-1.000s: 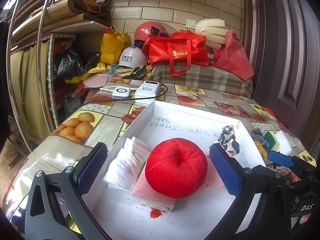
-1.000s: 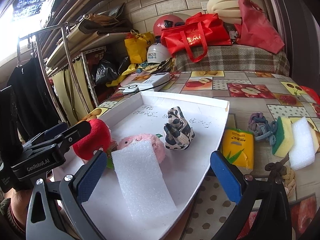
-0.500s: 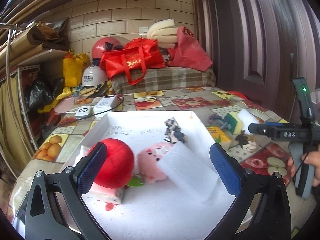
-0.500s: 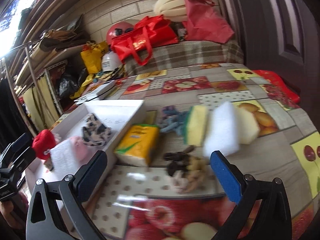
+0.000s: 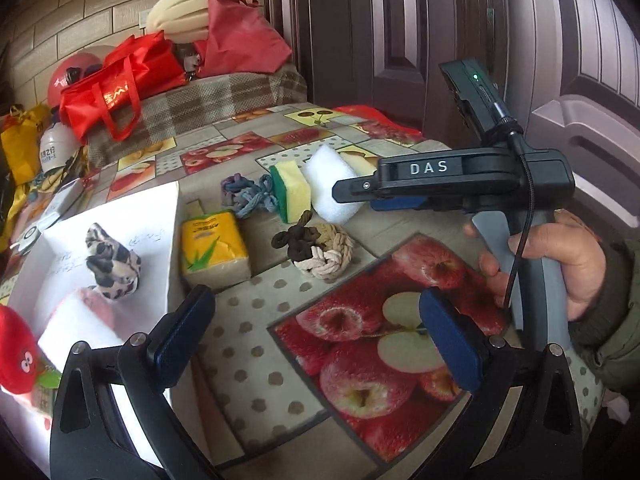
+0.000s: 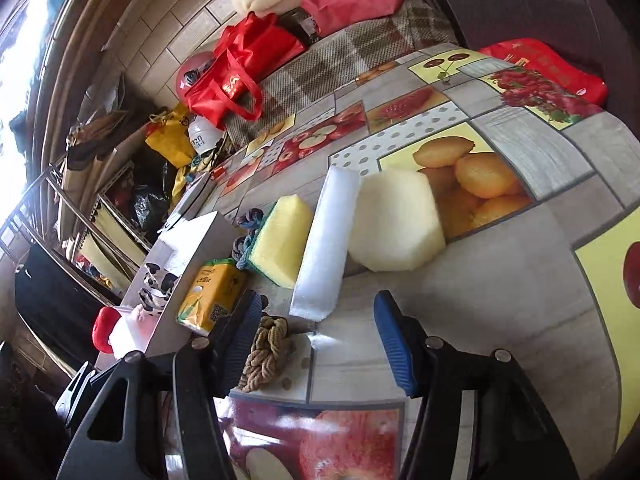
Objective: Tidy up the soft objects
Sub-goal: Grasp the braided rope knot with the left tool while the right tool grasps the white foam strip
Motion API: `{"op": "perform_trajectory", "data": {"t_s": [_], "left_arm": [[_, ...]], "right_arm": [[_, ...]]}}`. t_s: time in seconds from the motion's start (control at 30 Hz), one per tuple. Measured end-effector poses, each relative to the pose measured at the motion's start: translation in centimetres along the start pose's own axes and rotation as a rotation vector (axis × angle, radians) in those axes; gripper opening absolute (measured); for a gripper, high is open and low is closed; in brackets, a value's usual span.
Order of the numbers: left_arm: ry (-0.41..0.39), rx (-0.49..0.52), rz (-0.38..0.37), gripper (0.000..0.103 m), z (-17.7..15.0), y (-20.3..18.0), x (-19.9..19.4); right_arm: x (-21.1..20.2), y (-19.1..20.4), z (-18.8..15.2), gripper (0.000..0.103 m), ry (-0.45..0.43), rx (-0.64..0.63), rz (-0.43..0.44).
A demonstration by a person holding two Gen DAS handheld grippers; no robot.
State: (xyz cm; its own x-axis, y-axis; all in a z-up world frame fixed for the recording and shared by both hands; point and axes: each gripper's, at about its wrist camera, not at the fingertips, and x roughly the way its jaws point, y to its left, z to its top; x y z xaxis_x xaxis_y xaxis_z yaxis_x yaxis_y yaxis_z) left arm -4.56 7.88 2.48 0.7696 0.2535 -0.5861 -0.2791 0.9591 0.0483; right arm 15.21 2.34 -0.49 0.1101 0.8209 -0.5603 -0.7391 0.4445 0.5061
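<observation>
Both grippers swung off white tray [image 5: 168, 248] | jaws wide, seemingly empty

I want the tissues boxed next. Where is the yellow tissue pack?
The yellow tissue pack lies on the table just outside the white tray's right wall, with the knotted rope ball to its right.
</observation>
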Motion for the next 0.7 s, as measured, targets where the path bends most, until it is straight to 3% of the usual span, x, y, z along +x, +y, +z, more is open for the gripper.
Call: {"op": "perform_trajectory", "data": {"t_s": [0.07, 0.13, 0.2, 0.5, 0.53, 0.57, 0.6, 0.67, 0.7], "left_arm": [[0.012, -0.003, 0.015, 0.103, 0.6, -0.2, 1.1], [0.029, -0.012, 0.021, 0.103, 1.1, -0.1, 2.1], [0.047, -0.022, 0.029, 0.103, 1.7, 0.0, 3.2], [0.14, 0.027, 0.104, 0.101, 4.2, -1.0, 8.6], [0.166, 0.032, 0.117, 0.097, 4.1, -1.1, 9.2], [0.196, 0.035, 0.118, 0.084, 4.1, -1.0, 9.7], [0.216, 0.034, 0.106, 0.055, 4.0, -1.0, 10.1], [0.213, 0.038, 0.081, 0.038, 3.8, -1.1, 9.9], [0.206, 0.047, 0.073, 0.036, 3.7, -1.3, 9.7]], "right_arm": [[0.8, -0.2, 0.3, 0.056, 0.013, 0.022, -0.008], [1.3, -0.9, 0.6, 0.045, 0.014, 0.054, 0.013], [1.4, -1.4, 0.7, 0.023, 0.018, 0.076, 0.039], [-2.7, -1.0, 0.7, 0.02, -0.126, 0.059, 0.094], [-3.0, -1.1, 0.7, 0.02, -0.135, 0.066, 0.101], [-3.1, -1.2, 0.8, 0.02, -0.141, 0.074, 0.109], [-3.3, -1.3, 0.8, 0.02, -0.148, 0.081, 0.113], [-3.3, -1.4, 0.9, 0.02, -0.159, 0.094, 0.117], [-3.5, -1.5, 0.9, 0.02, -0.164, 0.099, 0.117]]}}
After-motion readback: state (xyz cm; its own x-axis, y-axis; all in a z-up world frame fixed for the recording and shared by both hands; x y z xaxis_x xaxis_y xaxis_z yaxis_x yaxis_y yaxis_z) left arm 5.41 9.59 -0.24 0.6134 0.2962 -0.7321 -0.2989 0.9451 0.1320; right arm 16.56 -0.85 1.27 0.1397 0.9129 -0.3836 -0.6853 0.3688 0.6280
